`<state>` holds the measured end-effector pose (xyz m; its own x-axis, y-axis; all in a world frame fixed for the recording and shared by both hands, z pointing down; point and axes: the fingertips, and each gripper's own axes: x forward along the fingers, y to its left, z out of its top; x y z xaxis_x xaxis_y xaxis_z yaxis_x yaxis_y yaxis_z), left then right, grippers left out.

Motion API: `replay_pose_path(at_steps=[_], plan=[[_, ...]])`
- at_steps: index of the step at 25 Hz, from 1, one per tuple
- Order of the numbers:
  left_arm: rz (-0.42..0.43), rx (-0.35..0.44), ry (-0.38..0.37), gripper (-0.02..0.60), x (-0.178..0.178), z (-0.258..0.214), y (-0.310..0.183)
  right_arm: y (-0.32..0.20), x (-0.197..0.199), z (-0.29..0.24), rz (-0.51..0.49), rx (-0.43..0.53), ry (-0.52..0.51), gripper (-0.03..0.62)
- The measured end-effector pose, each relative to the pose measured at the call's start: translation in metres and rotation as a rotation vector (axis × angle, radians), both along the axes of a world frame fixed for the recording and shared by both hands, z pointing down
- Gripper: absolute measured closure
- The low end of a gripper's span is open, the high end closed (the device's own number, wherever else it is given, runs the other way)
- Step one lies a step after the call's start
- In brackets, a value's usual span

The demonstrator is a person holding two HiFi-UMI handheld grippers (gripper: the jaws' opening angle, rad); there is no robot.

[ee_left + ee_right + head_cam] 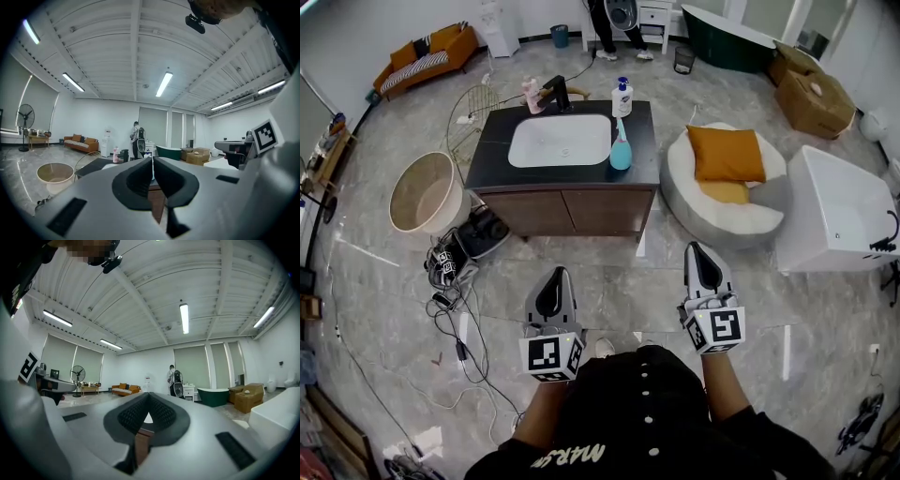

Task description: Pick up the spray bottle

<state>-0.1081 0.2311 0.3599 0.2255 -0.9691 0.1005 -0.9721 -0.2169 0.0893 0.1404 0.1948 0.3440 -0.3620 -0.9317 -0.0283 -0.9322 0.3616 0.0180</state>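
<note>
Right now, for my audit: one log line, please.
left gripper: shut, empty | right gripper: shut, empty | teal spray bottle: on vanity, untouched

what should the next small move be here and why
Probably carry the right gripper forward toward the teal spray bottle. It stands upright on the vanity, just right of the basin, while this gripper and the left gripper are both shut, empty and well short of it.

You wear a black top (649,412) with small white buttons down the front and pale lettering. Your grey left gripper (557,274) and right gripper (697,248) have black-lined jaws, and each carries a white cube (549,356) with black square markers.
</note>
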Motion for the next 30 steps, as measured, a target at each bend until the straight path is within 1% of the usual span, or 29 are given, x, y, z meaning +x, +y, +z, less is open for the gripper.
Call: replay_pose_path(at_steps=[5,8,14,22,30], plan=[[0.024,-0.003,-0.018,0.565,-0.016,0.008,0.004,0.006,-0.015,0.009,0.019,-0.012,0.003,0.599],[0.029,-0.017,-0.012,0.565,-0.023,0.015,0.0,0.004,-0.023,0.015,0.024,-0.021,-0.002,0.599],[0.039,-0.013,-0.015,0.565,-0.034,0.018,-0.028,-0.024,-0.028,0.021,0.042,-0.024,-0.006,0.599],[0.053,-0.016,-0.024,0.565,-0.034,0.026,-0.099,-0.1,-0.03,0.03,0.045,-0.031,-0.007,0.599],[0.018,-0.02,-0.036,0.565,-0.04,0.024,-0.209,-0.213,-0.03,0.024,0.025,-0.021,-0.005,0.599]])
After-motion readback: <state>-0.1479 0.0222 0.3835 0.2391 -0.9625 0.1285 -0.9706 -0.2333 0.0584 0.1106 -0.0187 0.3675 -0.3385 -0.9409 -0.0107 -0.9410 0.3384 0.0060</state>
